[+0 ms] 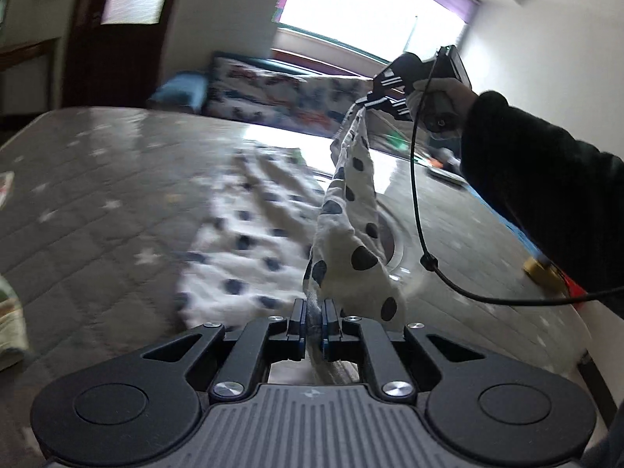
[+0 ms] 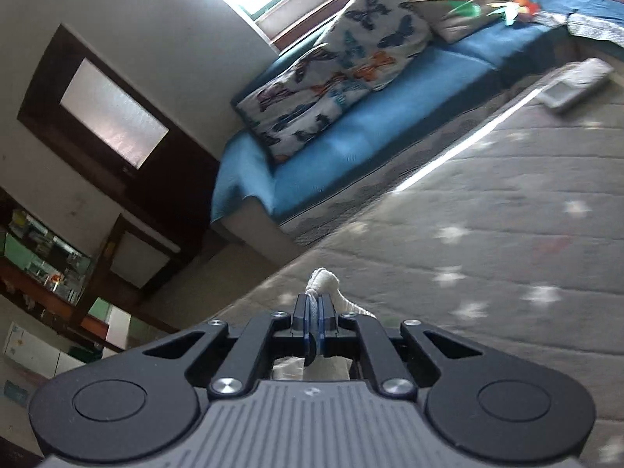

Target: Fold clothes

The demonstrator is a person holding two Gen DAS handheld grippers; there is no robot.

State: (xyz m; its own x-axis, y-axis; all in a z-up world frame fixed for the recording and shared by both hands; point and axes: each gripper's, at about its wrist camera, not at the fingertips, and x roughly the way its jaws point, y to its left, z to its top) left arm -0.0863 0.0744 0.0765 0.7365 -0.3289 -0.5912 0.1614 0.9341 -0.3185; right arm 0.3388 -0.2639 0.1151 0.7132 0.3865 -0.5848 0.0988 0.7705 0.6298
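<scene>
Nearest, the left gripper (image 1: 312, 321) has its jaws pinching one end of a white, dark-spotted garment (image 1: 351, 210). Its edge runs taut and raised to the right gripper (image 1: 368, 106), whose jaws pinch the far end; the rest trails onto the grey star-print bed (image 1: 97, 202). The step looks like carrying one edge over for a fold; next likely calls for lowering both ends evenly. Only the right wrist view shows the blue sofa (image 2: 351, 132) beyond.
</scene>
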